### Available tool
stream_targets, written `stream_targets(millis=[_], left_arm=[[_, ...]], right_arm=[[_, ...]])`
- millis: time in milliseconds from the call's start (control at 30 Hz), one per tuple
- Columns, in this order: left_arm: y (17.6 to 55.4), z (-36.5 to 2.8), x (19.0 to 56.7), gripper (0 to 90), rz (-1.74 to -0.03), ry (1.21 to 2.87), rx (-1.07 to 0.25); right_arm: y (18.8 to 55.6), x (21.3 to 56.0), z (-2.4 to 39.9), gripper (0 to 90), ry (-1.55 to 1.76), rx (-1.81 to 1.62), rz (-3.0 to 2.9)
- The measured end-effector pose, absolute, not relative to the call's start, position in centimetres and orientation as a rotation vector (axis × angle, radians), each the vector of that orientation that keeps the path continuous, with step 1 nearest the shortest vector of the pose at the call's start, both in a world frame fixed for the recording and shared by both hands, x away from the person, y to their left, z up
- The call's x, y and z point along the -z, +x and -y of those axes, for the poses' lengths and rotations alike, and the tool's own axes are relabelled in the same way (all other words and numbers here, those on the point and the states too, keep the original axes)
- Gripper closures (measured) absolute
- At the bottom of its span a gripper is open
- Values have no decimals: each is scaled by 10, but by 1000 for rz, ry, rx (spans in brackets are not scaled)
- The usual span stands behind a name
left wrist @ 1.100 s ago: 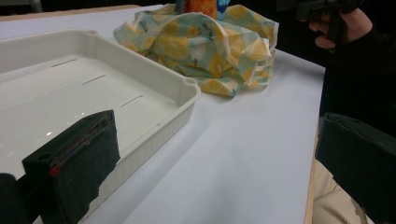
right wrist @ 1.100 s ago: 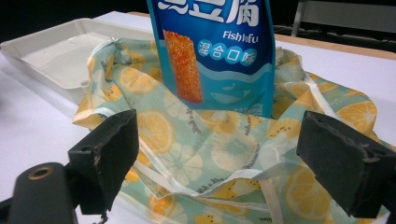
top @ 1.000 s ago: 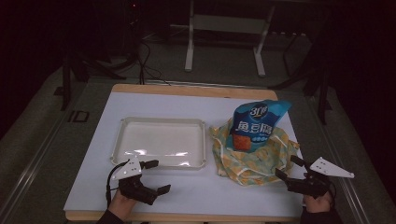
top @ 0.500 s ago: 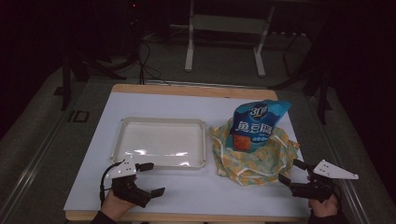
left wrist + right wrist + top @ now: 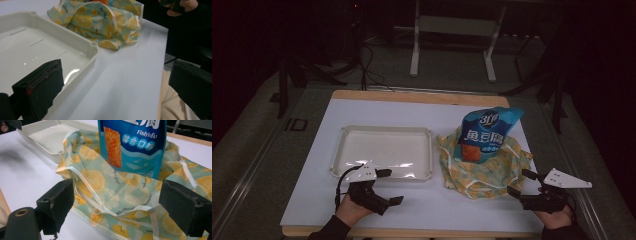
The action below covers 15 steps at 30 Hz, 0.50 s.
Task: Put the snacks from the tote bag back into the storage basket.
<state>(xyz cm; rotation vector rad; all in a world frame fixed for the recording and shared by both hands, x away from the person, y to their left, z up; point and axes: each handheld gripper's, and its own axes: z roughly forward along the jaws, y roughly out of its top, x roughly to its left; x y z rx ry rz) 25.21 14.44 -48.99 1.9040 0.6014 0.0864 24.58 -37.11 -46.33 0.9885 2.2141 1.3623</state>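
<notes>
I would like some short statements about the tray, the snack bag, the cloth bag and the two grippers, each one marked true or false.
1. The white tray has nothing in it. True.
2. The blue snack bag lies flat in the tray. False: it stands in the lemon-print cloth bag, right of the tray.
3. The right gripper is shut on the cloth bag. False: its jaws are open and hold nothing.
4. The left gripper is open, near the tray's front edge. True.
</notes>
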Motion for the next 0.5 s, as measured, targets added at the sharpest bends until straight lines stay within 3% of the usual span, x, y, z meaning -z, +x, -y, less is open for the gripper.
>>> stream_targets(millis=[500], left_arm=[[283, -105, 475, 4, -569, 1901, -83]], right_arm=[[260, 458, 368, 153, 959, -1385, -2241]])
